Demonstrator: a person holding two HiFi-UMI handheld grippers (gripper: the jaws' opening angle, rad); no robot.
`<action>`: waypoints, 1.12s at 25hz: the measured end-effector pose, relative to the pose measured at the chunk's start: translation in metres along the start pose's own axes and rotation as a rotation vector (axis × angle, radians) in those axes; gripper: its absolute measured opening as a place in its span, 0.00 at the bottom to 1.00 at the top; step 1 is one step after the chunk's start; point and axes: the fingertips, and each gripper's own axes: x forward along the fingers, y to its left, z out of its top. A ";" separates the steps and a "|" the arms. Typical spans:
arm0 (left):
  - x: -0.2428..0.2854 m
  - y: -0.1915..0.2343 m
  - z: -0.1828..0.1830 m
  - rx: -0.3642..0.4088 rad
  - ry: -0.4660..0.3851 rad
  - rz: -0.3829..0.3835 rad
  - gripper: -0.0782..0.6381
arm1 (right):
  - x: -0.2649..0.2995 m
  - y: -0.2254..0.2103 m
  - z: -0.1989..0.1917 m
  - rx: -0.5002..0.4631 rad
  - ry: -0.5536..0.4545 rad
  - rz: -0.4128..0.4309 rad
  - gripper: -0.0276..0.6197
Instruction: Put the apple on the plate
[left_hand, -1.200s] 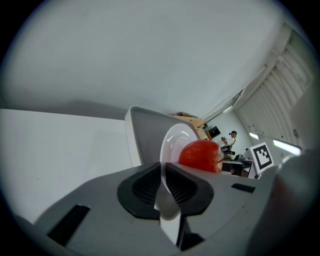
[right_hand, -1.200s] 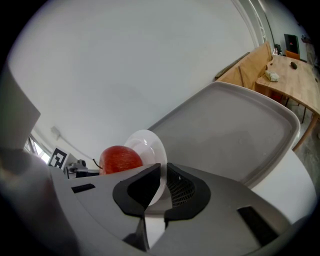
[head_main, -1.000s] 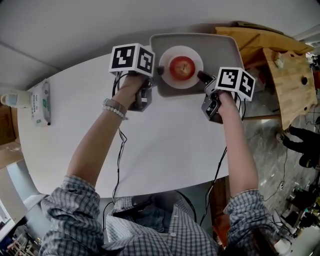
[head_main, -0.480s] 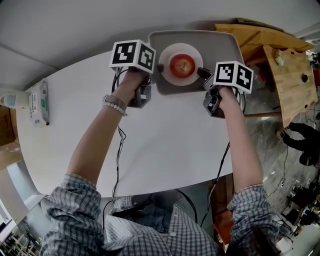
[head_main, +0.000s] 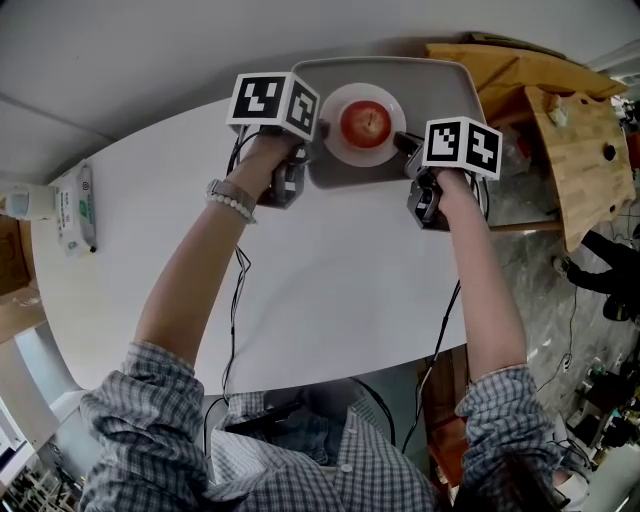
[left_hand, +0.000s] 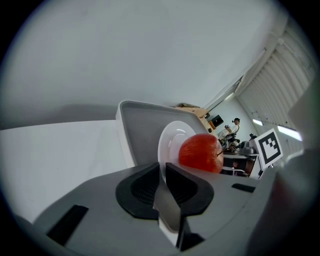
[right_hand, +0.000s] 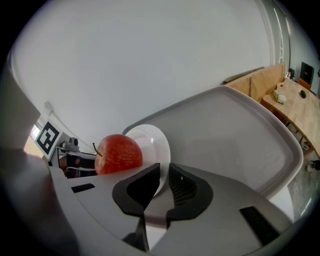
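A white oval table (head_main: 330, 290) fills most of the head view. A grey tray (head_main: 445, 88) with a raised rim lies at its far edge. Near the table's left end lies a flat pack of wipes (head_main: 78, 205), and just beyond it, off the table, stands what looks like a pale bottle (head_main: 22, 200), too blurred to be sure. To the right stands a light wooden bench (head_main: 575, 160) with a dark hole in its top, above a marbled floor (head_main: 540, 270). An orange-brown board (head_main: 500, 68) lies behind the tray.

free: table (head_main: 330, 280) this side of tray (head_main: 447, 95) | blocked: tray wall, apple (head_main: 366, 122) on plate (head_main: 338, 150) | right: wooden furniture (head_main: 580, 150)
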 end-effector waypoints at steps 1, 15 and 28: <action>0.001 0.000 0.001 -0.001 -0.002 0.003 0.16 | 0.000 -0.001 0.000 0.000 0.007 -0.002 0.12; 0.006 -0.006 0.008 -0.101 -0.030 -0.047 0.19 | 0.002 -0.005 -0.003 -0.033 0.030 -0.037 0.12; 0.003 -0.010 0.014 -0.267 -0.086 -0.156 0.30 | -0.001 -0.001 0.002 -0.031 0.003 -0.026 0.12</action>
